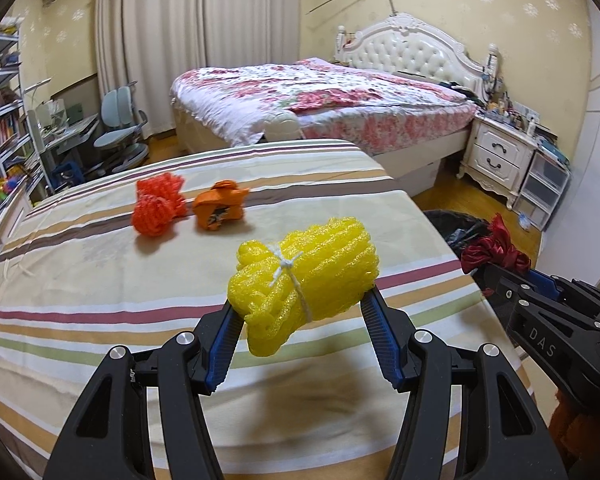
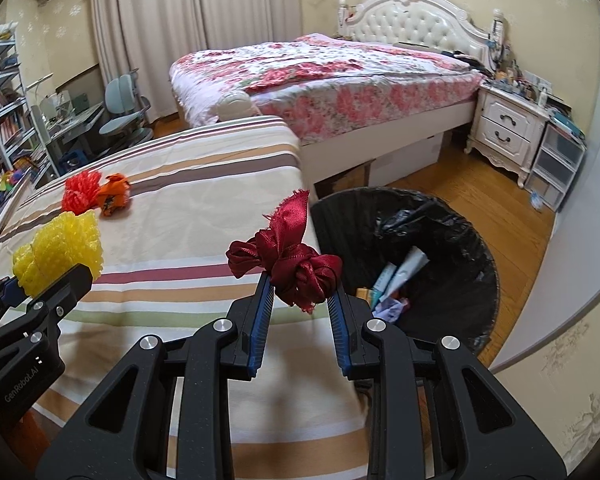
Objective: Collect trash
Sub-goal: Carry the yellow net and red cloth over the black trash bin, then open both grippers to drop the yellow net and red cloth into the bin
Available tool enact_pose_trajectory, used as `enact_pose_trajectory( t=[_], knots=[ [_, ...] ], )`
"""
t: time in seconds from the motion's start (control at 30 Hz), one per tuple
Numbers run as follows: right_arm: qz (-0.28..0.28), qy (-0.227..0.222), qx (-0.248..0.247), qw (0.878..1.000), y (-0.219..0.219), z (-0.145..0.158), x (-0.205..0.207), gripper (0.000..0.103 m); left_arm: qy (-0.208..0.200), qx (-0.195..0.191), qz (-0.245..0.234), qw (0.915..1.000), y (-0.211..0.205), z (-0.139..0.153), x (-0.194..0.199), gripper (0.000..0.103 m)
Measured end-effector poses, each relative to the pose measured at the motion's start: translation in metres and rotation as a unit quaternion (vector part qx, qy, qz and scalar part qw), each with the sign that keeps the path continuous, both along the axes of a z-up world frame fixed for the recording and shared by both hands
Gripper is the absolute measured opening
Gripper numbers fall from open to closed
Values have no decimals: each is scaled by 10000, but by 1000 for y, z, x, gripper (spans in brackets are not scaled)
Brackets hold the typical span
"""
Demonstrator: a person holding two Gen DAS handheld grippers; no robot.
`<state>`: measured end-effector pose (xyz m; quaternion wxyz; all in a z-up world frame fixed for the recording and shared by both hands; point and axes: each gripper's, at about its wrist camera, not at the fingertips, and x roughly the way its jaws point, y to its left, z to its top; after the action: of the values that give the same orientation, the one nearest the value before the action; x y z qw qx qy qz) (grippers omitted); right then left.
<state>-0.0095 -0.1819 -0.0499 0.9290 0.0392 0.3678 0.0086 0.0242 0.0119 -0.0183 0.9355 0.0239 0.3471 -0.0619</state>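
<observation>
My left gripper (image 1: 300, 300) is shut on a yellow foam net bundle (image 1: 304, 276) tied with white string, held above the striped table (image 1: 100, 280). My right gripper (image 2: 302, 286) is shut on a dark red ribbon wad (image 2: 296, 260), held over the table's right edge beside the black-lined trash bin (image 2: 460, 240). The bin holds several scraps. An orange-red foam net (image 1: 156, 208) and a crumpled orange wrapper (image 1: 220, 208) lie on the table farther back. The yellow bundle (image 2: 60, 252) also shows at the left of the right wrist view, the ribbon (image 1: 496, 248) at the right of the left wrist view.
A bed with a floral cover (image 1: 320, 96) stands behind the table. A white nightstand (image 1: 496, 152) and plastic drawers (image 1: 548, 184) are at the right. A desk, a chair (image 1: 120, 128) and shelves (image 1: 0, 112) are at the left. Wooden floor (image 2: 500, 188) surrounds the bin.
</observation>
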Motion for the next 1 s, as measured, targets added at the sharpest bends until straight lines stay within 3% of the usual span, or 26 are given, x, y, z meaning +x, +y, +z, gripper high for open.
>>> enact_pose_trajectory(
  t=[0.6,1.0],
  knots=[
    [-818,2,116,9966,-75,-7,1,27,-43,155,-637,9978,-79,-7,16,58],
    [-951,9,155,9953,-91,-9,8,27,8,256,-760,9968,-112,-16,36,58]
  ],
)
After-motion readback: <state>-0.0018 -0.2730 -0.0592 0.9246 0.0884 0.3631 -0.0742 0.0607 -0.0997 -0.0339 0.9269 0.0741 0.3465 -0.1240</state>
